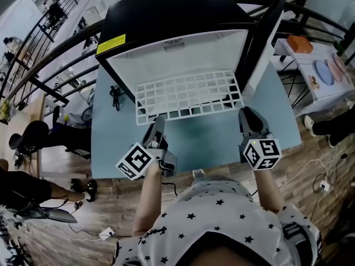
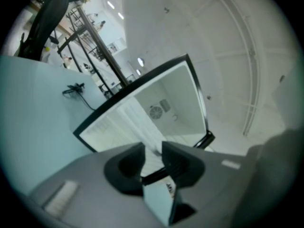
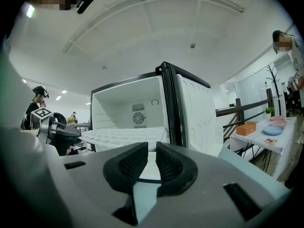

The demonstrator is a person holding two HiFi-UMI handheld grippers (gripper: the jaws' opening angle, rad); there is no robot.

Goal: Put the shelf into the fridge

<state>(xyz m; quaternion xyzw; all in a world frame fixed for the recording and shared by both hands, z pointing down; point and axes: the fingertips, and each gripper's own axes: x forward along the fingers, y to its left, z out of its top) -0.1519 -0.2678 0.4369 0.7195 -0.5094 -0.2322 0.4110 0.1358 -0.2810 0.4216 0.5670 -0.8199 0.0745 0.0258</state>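
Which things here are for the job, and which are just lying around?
For the job: shelf, fridge, left gripper, right gripper.
Lying around: cable, orange box, plates.

Fridge (image 1: pixel 166 15) blk, wht inside, shelf (image 1: pixel 188 96) wht grid, table (image 1: pixel 111 143) pale blue, shirt (image 1: pixel 222 215) wht w/ blk stars

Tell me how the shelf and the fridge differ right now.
The shelf is an open white wire grid; the fridge is a solid box, black outside. The shelf lies flat, its front edge sticking out of the opening over the table; the fridge stands on that table with its door open. Both shelf and fridge lining are white.
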